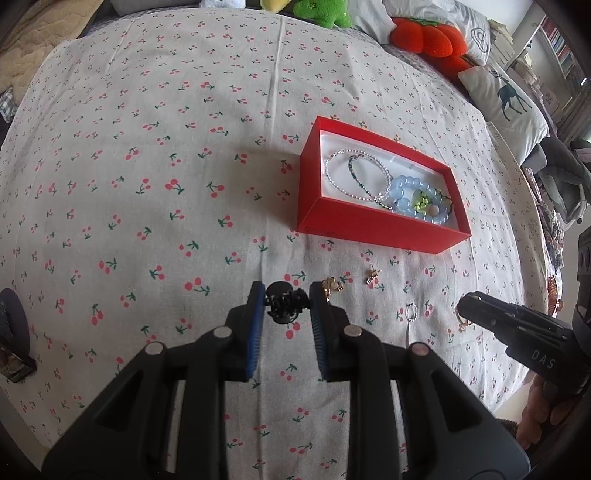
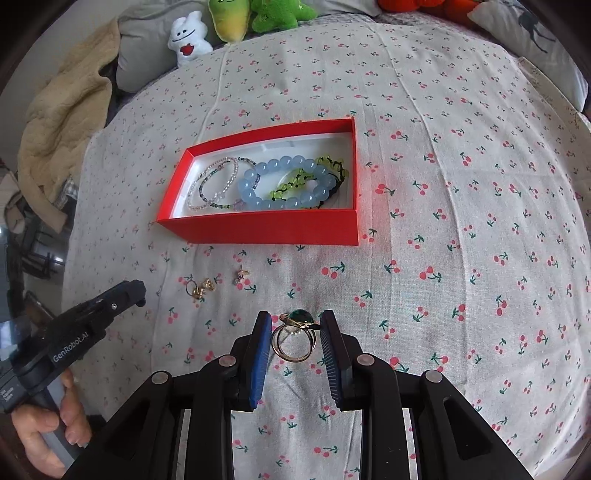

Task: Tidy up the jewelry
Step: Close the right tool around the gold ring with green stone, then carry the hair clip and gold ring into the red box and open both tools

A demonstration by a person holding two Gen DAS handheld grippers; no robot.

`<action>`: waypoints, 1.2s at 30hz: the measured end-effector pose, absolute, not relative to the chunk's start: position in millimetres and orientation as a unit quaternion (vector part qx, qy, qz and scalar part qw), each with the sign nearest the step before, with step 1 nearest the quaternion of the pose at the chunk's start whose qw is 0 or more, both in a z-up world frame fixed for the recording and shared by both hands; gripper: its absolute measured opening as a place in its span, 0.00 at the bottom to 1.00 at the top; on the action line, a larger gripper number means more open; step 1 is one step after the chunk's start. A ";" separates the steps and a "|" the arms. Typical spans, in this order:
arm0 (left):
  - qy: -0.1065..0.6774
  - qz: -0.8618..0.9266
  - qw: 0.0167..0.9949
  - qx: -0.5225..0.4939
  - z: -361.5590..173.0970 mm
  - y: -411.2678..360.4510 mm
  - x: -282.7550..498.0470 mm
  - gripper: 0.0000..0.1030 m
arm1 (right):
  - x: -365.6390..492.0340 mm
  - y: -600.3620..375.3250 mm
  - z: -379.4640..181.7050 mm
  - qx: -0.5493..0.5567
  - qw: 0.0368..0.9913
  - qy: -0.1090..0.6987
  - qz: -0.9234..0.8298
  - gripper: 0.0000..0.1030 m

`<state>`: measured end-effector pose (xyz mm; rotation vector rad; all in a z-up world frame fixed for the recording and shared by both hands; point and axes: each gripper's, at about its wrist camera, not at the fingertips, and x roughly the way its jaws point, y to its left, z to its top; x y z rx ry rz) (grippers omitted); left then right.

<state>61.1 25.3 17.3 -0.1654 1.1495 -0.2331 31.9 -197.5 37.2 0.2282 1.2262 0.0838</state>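
I'm working in a bedroom at home: a bed under a cherry-print sheet, plush toys and pillows along its head, a beige blanket bunched beside it, and bookshelves behind.

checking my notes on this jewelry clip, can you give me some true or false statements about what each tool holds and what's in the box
1. The left tool holds a small black hair claw. True.
2. The right tool holds a blue bead bracelet. False: it holds a gold ring with a green stone; the blue bead bracelet lies in the box.
3. The red box has its lid on. False: it is open, with bracelets inside.
4. Small gold earrings lie on the cherry-print cloth in front of the box. True.
5. A white plush toy sits beyond the cloth's far edge. True.
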 end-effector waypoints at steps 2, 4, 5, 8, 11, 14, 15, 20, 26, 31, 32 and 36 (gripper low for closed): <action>0.537 -0.113 0.833 -0.078 21.1 24.1 60.7 0.25 | 33.0 -191.6 43.3 0.107 0.816 0.566 0.040 0.27; 0.533 -0.116 0.835 -0.080 24.3 23.4 60.8 0.25 | 35.0 -188.7 49.9 0.107 0.822 0.558 0.041 0.27; 0.531 -0.117 0.835 -0.080 26.1 22.5 61.0 0.25 | 34.7 -187.6 52.3 0.107 0.825 0.554 0.041 0.27; 0.525 -0.122 0.838 -0.082 30.8 20.5 62.2 0.25 | 34.5 -189.5 59.4 0.111 0.830 0.546 0.042 0.27; 0.523 -0.127 0.839 -0.082 34.2 16.7 64.8 0.25 | 39.7 -186.5 61.6 0.117 0.833 0.539 0.041 0.27; 0.520 -0.134 0.839 -0.083 37.7 12.5 68.3 0.25 | 45.1 -187.3 65.9 0.124 0.837 0.531 0.041 0.27; 0.519 -0.136 0.839 -0.084 38.8 11.4 70.0 0.25 | 46.4 -188.6 67.7 0.127 0.839 0.528 0.041 0.27; 0.515 -0.148 0.839 -0.092 41.3 2.8 83.2 0.25 | 57.8 -195.2 69.2 0.143 0.841 0.520 0.040 0.27; 0.514 -0.163 0.835 -0.111 39.2 -10.2 107.9 0.25 | 77.4 -198.5 63.1 0.152 0.839 0.520 0.037 0.27; 0.511 -0.165 0.836 -0.113 36.3 -19.1 121.6 0.25 | 92.5 -200.3 58.3 0.160 0.838 0.520 0.036 0.27; 0.511 -0.165 0.836 -0.112 34.8 -20.6 123.8 0.25 | 95.1 -200.4 57.4 0.162 0.838 0.520 0.036 0.27; 0.515 -0.157 0.836 -0.106 26.5 -23.1 132.2 0.25 | 104.0 -200.7 52.1 0.170 0.835 0.522 0.037 0.27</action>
